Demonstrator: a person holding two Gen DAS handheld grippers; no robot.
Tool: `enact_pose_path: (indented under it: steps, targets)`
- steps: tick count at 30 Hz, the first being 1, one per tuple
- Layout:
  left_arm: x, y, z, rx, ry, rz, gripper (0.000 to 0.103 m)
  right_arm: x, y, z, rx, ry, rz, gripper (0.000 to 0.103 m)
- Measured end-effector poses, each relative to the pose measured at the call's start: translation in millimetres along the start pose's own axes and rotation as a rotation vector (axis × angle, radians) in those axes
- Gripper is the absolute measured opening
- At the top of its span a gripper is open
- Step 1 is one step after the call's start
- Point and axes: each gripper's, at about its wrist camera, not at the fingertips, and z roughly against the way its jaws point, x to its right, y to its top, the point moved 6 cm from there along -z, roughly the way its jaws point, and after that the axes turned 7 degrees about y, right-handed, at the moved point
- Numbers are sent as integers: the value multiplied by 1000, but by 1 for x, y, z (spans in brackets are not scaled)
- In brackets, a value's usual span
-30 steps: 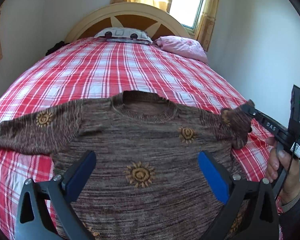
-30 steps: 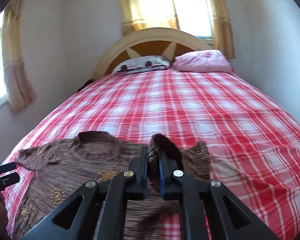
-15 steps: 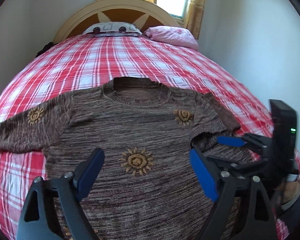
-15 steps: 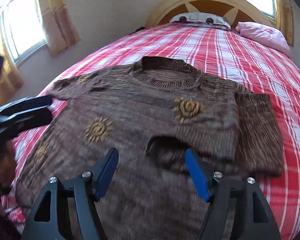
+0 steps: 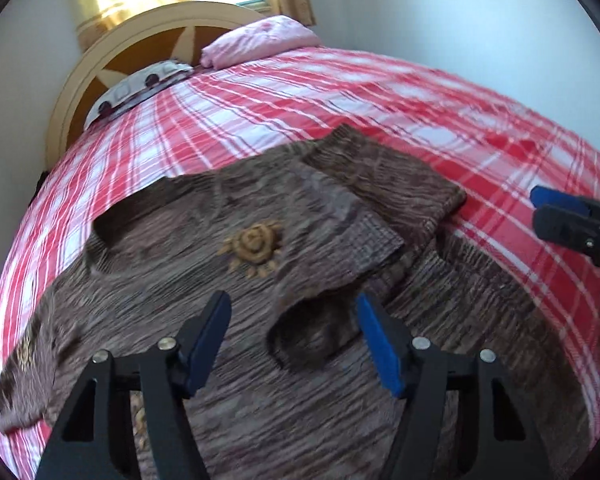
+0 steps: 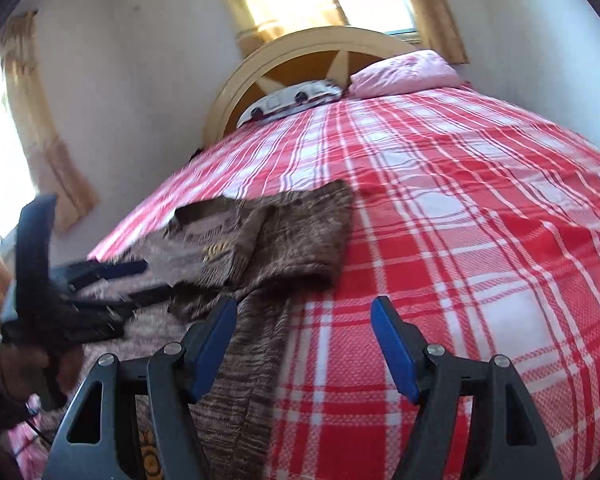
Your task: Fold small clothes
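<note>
Left wrist view looks down on a brown sweater [image 5: 228,280] spread across a red plaid bed [image 5: 380,92]. One sleeve [image 5: 360,216] is folded in over the chest, its cuff [image 5: 312,336] lying dark and rounded between the blue pads [image 5: 374,344] of the left gripper [image 5: 290,340]. Those jaws are closing, but the pads stand apart from the cloth on both sides and pinch nothing. A yellow sun motif [image 5: 254,242] sits just beyond the folded sleeve, and the other sleeve [image 5: 28,364] trails off toward the left edge. At the right edge the right gripper [image 5: 568,216] hangs over bare plaid.

Right wrist view shows the right gripper's [image 6: 304,344] jaws spread, with only plaid sheet and the sweater's side edge under them; nothing is gripped. Its left pad [image 6: 216,340] sits above the sweater's [image 6: 292,236] edge. The left gripper [image 6: 112,280] appears blurred at the left, over the sweater. A pink pillow [image 6: 404,74] lies against the headboard [image 6: 320,44].
</note>
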Motion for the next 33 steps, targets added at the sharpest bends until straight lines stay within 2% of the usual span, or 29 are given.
enact_pose_path:
  steps: [3,5,6,7,8,11,15,17,19,20,23,26,28,30,32,33]
  targets:
    - [11,9,-11,-10,-11,-11,61,2,-5,-3,-23,-9,-2,70]
    - [16,13,-15,-16,-48,-3,48,2,-5,-3,-29,-3,-1,70]
    - [18,14,-17,-26,-59,-10,45,2,-5,-4,-29,-4,-1,70]
    - [21,15,-21,-33,-69,-16,35,3,-5,-3,-31,-1,-5,70]
    - [23,16,-23,-37,-84,-11,21,4,-5,-4,-32,0,-10,70]
    - [17,21,-21,-40,-121,30,12,10,-8,-7,-47,-13,-33,70]
    - [-11,30,-18,-12,-116,115,11,12,-10,-9,-55,-25,-43,70]
    - [-29,32,-20,-6,-77,152,11,11,-11,-9,-56,-27,-41,70]
    - [-51,32,-25,-11,-34,200,19,11,-11,-8,-54,-28,-38,70]
    - [-61,30,-27,-12,-5,223,19,11,-12,-8,-54,-29,-37,70]
    - [-88,21,-35,-39,19,303,29,10,-12,-9,-56,-33,-37,70]
    - [-93,9,-40,-73,-46,365,33,10,-13,-9,-59,-37,-35,70]
    - [-83,6,-41,-101,-137,366,34,10,-13,-10,-63,-40,-33,70]
    - [-72,6,-39,-106,-172,366,38,10,-13,-11,-68,-43,-30,70]
    - [-65,6,-40,-110,-185,374,59,9,-14,-12,-70,-46,-27,70]
    - [-63,6,-41,-108,-183,380,61,9,-14,-11,-69,-46,-26,70]
